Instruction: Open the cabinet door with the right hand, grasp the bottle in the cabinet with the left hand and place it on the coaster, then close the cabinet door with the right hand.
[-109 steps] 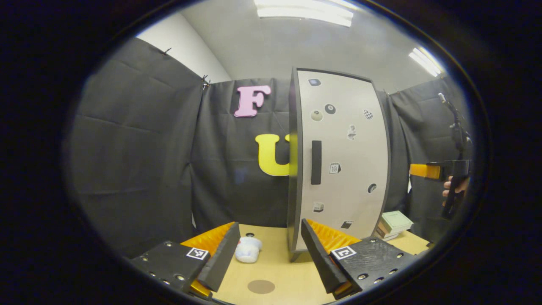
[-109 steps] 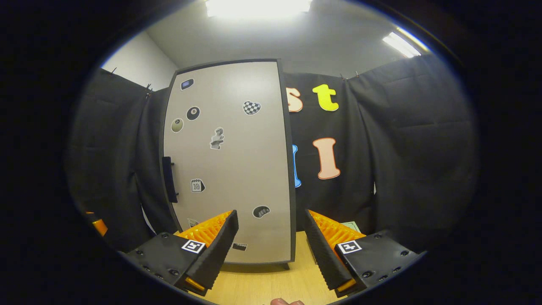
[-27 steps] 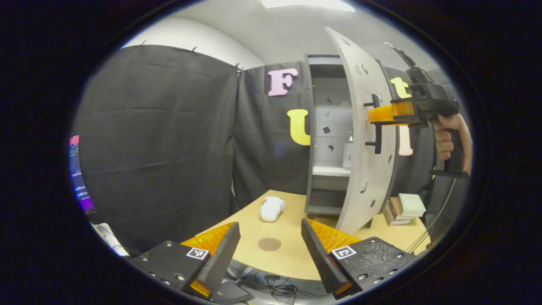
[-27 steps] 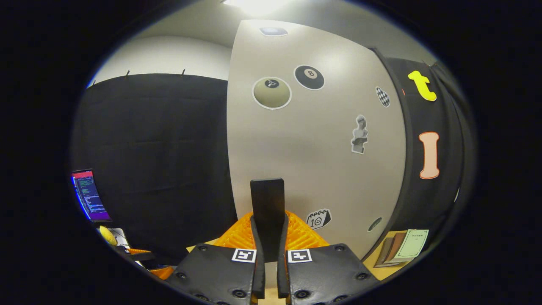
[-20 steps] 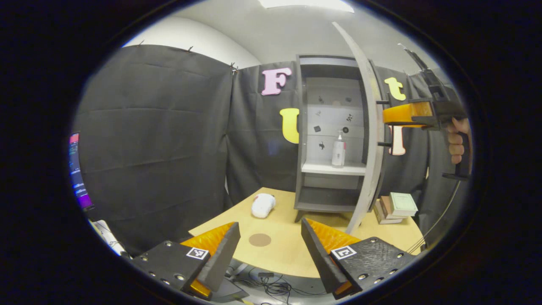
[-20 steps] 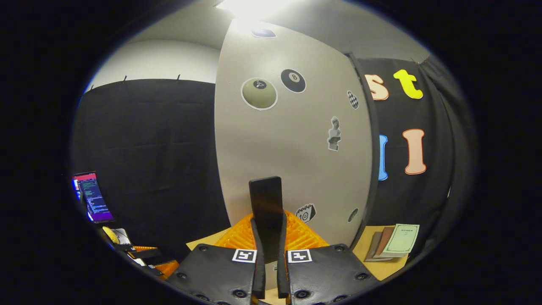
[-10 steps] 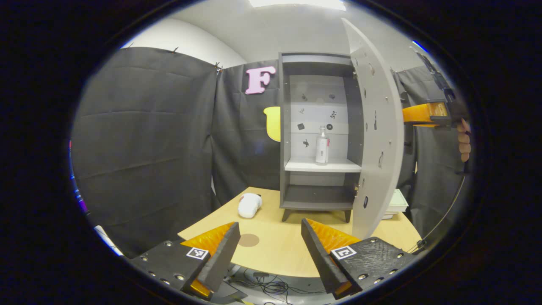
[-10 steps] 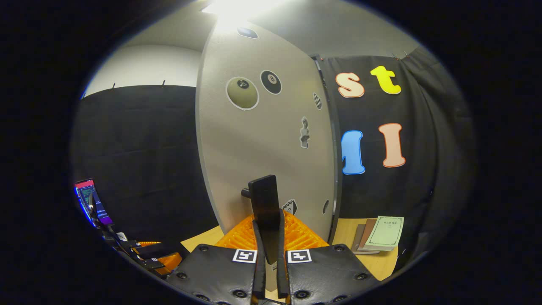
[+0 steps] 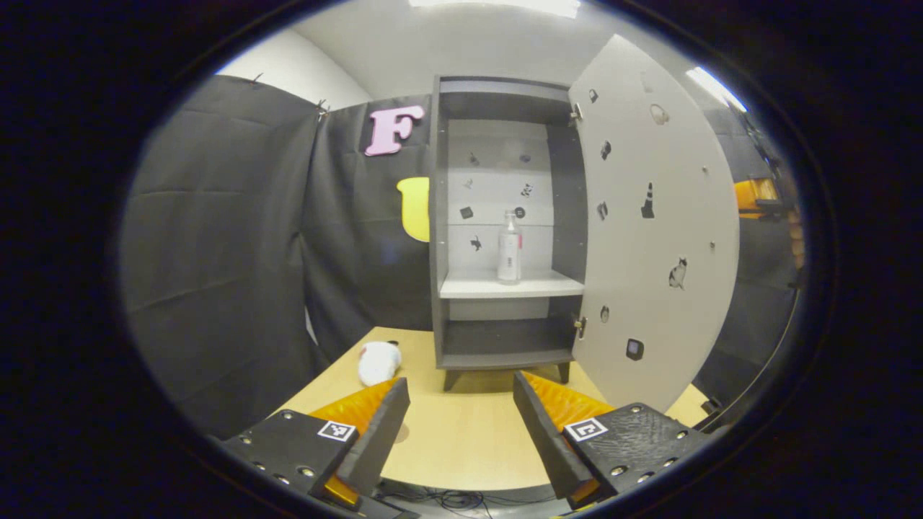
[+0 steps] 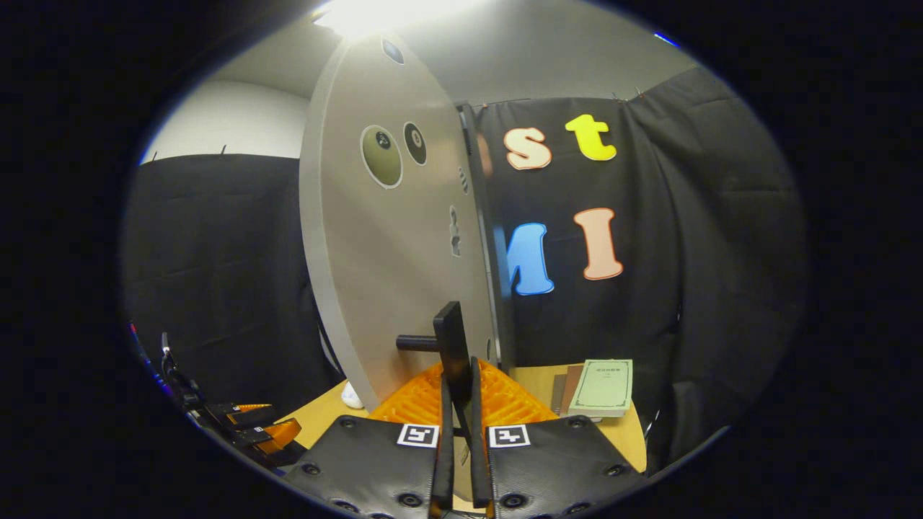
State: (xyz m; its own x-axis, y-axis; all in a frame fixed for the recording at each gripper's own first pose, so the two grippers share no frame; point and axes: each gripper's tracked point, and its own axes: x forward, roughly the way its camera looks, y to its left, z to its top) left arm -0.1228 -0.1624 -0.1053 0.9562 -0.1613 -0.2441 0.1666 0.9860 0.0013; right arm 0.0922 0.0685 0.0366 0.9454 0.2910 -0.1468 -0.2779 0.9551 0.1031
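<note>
Matt grey cabinet door (image 9: 660, 238), clear plastic bottle (image 9: 509, 247), pale wood-grain table (image 9: 461, 432), black cloth wall (image 9: 216, 245)

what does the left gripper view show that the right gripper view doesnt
Left gripper view: the cabinet interior, the bottle upright on its shelf, a white object on the table, the open left gripper. Right gripper view: the right gripper shut on the handle, and books. Both: the open door and the table.

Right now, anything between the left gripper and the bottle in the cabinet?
Nothing visible. The door is swung wide to the right, and the bottle stands alone on the shelf, facing the open left gripper across bare table.
</note>
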